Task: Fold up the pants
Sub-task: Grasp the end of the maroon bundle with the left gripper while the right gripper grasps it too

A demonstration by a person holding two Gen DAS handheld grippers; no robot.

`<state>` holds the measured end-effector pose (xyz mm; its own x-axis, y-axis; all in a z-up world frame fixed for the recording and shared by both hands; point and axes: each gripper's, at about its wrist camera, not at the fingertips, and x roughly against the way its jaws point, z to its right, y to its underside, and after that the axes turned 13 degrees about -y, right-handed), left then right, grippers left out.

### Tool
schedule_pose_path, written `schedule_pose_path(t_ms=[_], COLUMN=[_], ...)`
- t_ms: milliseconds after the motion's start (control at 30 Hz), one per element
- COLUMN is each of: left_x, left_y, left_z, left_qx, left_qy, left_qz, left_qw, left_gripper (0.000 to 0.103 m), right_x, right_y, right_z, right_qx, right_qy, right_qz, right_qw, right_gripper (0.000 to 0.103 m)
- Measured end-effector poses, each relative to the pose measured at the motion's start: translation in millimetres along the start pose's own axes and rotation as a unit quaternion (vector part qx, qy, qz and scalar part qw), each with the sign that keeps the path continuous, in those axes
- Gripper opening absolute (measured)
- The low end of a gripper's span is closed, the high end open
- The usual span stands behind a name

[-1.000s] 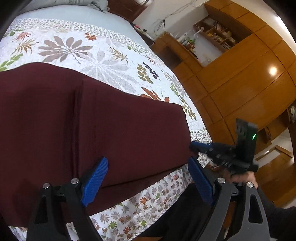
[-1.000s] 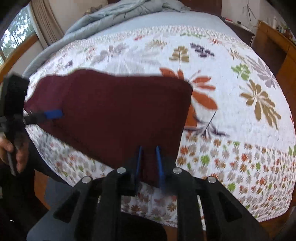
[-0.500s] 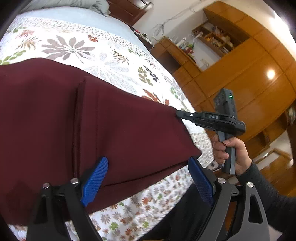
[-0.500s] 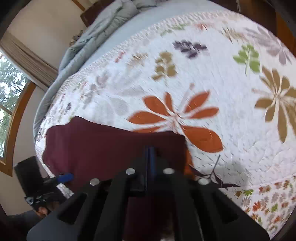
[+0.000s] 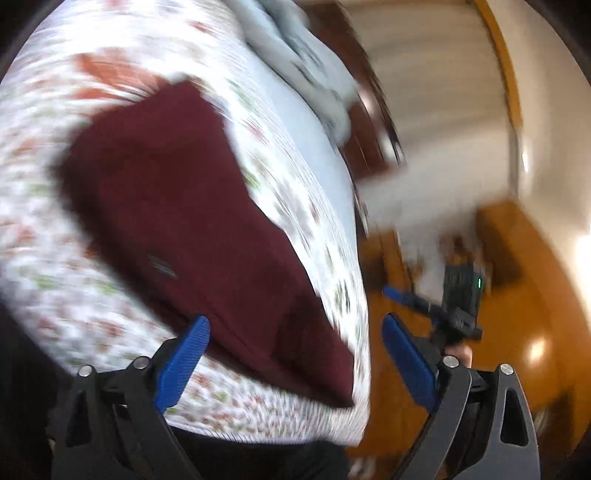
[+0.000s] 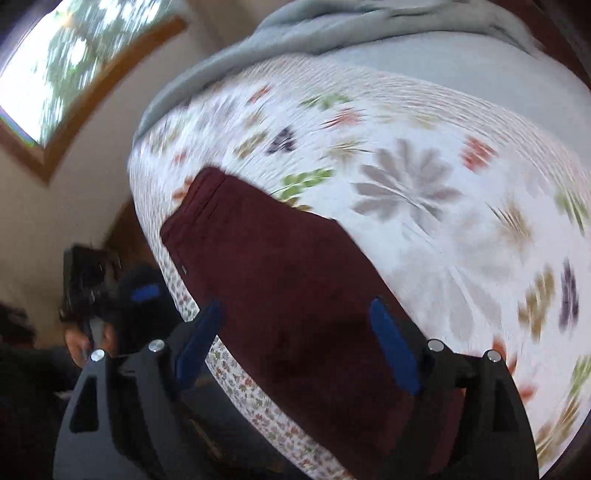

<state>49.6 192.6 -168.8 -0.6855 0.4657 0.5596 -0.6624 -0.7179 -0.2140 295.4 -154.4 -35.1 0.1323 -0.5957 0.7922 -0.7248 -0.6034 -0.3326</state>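
Lying folded on floral bedspread, maroon pants, grey blanket beyond, both claws, left claw, right claw, apart, empty.

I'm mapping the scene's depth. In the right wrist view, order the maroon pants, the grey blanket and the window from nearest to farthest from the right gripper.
1. Maroon pants: lying between the right gripper's fingers.
2. Grey blanket: bunched at the bed's far end.
3. Window: upper left, on the wall beyond the bed.

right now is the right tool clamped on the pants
No: in the right wrist view the right tool stands open, its two blue fingers wide apart above the maroon pants lying on the bed.
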Motion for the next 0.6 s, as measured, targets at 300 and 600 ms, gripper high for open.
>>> schedule_pose_path(t_ms=[300, 600], left_x=[16.4, -14.1], left_y=[-46.8, -70.1], left_z=[-71.3, -117.0], left_qx=[0.131, 0.199], left_qy=[-0.039, -0.08], left_qz=[0.068, 0.034], left_qw=[0.9883, 0.9761], left_gripper=[0.095, 0.095], right_x=[-117.5, -232.0], right_y=[-119.1, -189.1], right_z=[-90.2, -102.6], right_qx=[0.159, 0.174], right_qy=[0.019, -0.038], right_qz=[-0.171, -0.264], right_qw=[0.972, 0.948], right_gripper=[0.089, 0.089])
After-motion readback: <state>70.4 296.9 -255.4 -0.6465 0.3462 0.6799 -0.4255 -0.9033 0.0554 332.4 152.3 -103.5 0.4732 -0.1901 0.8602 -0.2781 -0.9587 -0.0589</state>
